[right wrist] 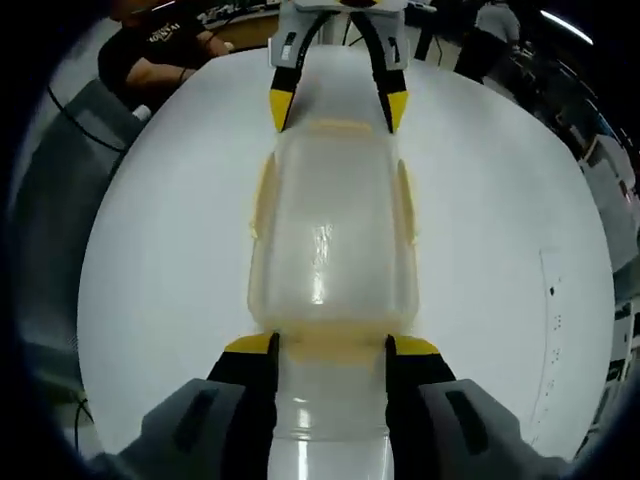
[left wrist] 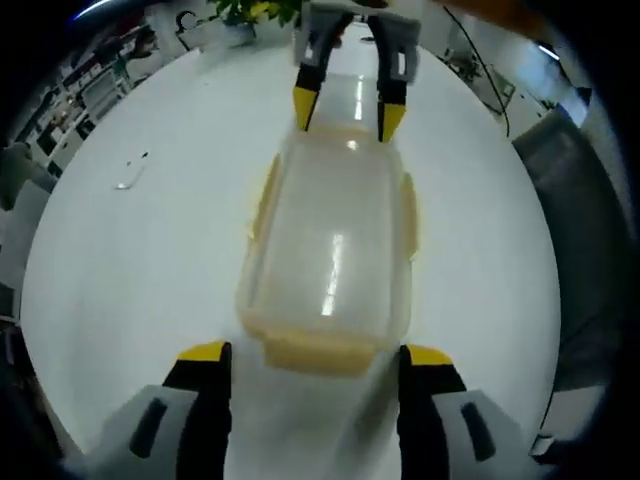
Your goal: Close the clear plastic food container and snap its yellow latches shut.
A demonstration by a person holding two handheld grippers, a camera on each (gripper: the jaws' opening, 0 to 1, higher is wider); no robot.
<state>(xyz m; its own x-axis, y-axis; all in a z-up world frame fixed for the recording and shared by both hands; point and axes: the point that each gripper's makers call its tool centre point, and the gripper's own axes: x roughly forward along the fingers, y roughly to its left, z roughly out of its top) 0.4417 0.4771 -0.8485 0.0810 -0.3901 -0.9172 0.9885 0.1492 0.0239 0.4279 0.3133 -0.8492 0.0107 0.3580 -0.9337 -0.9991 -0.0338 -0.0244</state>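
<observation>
Left gripper view: sitting mid-table (left wrist: 130, 260), the clear lidded food container (left wrist: 330, 250), looking light, thin-walled, slippery. Left gripper (left wrist: 315, 352) spreading wide just short of the near end latch (left wrist: 318, 352). Right gripper (right wrist: 328, 345) straddling the opposite latch (right wrist: 330, 340), open, contact unclear. Pressing at yellow latches, not flexing walls.

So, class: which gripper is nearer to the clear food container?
Right. The right gripper straddles the end latch of the container, while the left gripper sits just short of the opposite end.

both grippers, left (left wrist: 315, 352) and right (right wrist: 330, 345), face each other with fingers spread apart.
</observation>
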